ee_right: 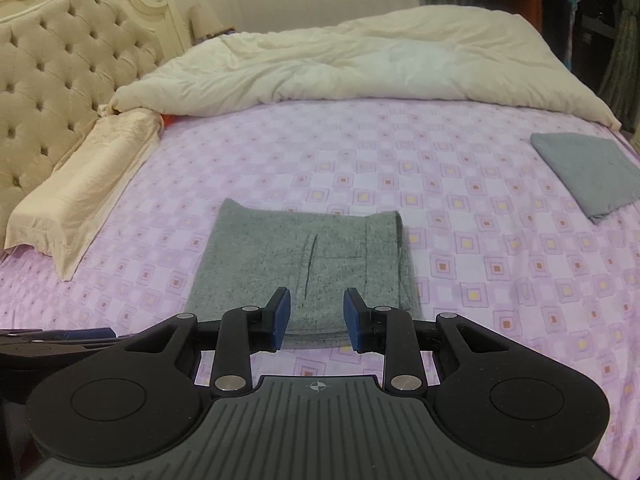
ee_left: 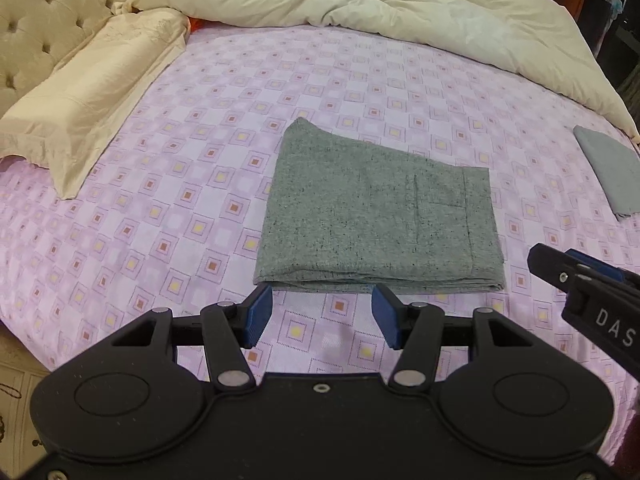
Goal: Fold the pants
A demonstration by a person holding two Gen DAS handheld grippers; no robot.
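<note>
Folded pants [ee_left: 376,216] lie mid-bedsheet [ee_left: 160,208], duvet [ee_left: 400,12] behind.

— Any lettering?
— White capitals "DAS" on the black body of the right gripper [ee_left: 568,270], at the right edge of the left wrist view; cut off by the frame edge there, so possibly part of a longer word.
— Anything else readable?
— A small crosshair mark, a circle crossed by two lines, on the ribbed grey plate [ee_right: 318,387] in the right wrist view. A sign only, no letters or digits.
— Labels on the cloth or the bedding?
— None legible in either view.
</note>
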